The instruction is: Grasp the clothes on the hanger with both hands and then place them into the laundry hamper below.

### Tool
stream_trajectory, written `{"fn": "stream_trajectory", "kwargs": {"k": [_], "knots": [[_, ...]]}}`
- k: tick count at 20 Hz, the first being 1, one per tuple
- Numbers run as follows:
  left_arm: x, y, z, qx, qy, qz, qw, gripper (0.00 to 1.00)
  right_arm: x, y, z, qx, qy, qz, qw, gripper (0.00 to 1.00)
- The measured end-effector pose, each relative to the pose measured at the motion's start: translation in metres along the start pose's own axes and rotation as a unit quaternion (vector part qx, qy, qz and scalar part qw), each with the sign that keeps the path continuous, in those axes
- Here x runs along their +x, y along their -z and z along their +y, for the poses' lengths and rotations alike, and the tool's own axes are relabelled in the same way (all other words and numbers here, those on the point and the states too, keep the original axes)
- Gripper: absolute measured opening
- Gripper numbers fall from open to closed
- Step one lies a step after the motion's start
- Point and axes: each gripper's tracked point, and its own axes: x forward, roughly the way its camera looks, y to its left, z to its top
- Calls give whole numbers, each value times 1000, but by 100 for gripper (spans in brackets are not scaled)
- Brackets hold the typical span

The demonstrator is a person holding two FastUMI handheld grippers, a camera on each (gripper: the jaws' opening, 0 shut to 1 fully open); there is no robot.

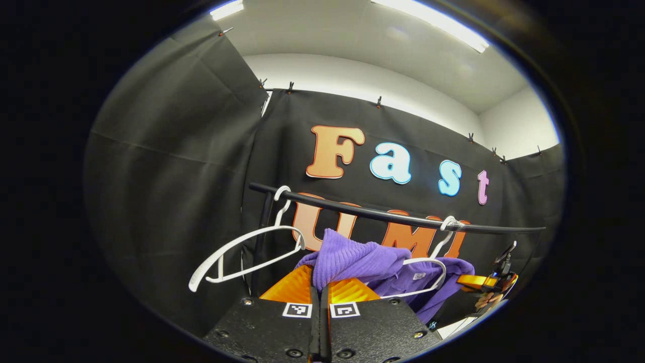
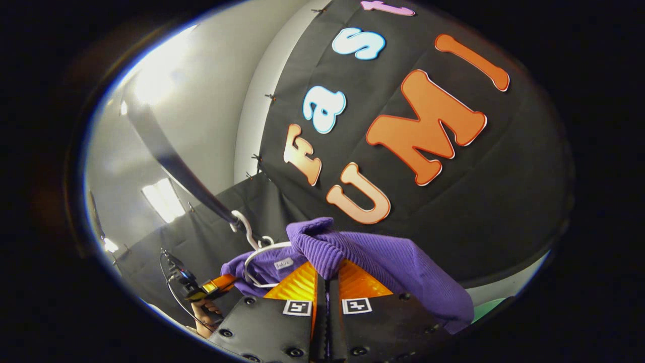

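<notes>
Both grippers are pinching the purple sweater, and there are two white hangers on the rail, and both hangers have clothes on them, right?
Not quite. Both grippers, left and right, do pinch the purple sweater, and two white hangers hang on the rail. But the left gripper view shows one hanger bare; only the other hanger carries the sweater.

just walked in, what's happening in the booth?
A person is pulling a purple garment off a white hanger on the black rail. The left gripper and right gripper are each shut on a bunched fold of it. The garment is partly lifted but still draped on its hanger. A second white hanger hangs bare beside it.
</notes>
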Motion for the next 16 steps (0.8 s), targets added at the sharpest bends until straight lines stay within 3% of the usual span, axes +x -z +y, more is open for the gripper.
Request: {"fn": "stream_trajectory", "kwargs": {"k": [7, 16], "knots": [[27, 28, 22, 2, -16, 24, 1000, 0, 19, -34, -37, -6, 50, -36, 998, 8], [28, 116, 50, -16, -48, 102, 994, 0, 6, -8, -102, -31, 142, -11, 989, 9]]}}
